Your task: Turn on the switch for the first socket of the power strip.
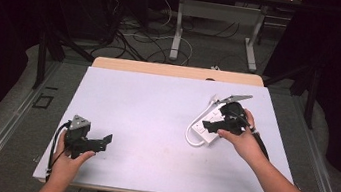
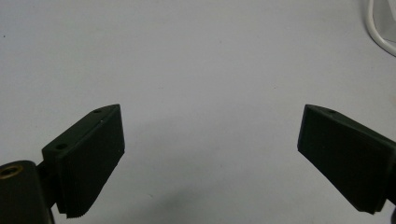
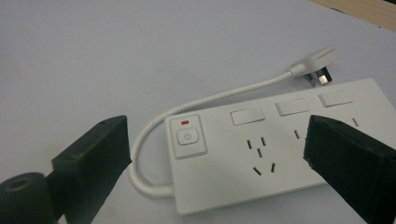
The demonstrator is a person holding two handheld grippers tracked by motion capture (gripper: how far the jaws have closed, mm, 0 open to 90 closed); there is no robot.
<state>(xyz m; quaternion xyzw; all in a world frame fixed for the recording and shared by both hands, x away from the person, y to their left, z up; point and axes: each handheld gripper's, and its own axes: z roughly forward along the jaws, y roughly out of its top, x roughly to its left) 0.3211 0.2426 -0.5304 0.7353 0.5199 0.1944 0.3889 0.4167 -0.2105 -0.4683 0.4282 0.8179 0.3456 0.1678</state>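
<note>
Your white power strip (image 1: 209, 123) lies flat on the pale sheet (image 1: 154, 124) covering the wooden table (image 1: 177, 70), right of centre, its cord (image 3: 154, 126) looped beside it. Your right gripper (image 1: 221, 123) hovers over it with jaws spread, gripping nothing, while your left gripper (image 1: 94, 142) rests open near the front edge; beyond, cables (image 1: 141, 36) trail across the dark floor.

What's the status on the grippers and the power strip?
Left gripper open over bare table. Right gripper open above the power strip, not touching. Strip flat, cord looped, plug loose. Nothing in the way.

power strip (image 3: 280, 154): white, red mark over switch | cable (image 3: 196, 105): white | table (image 1: 155, 119): pale grey | right gripper (image 3: 215, 154): black
</note>
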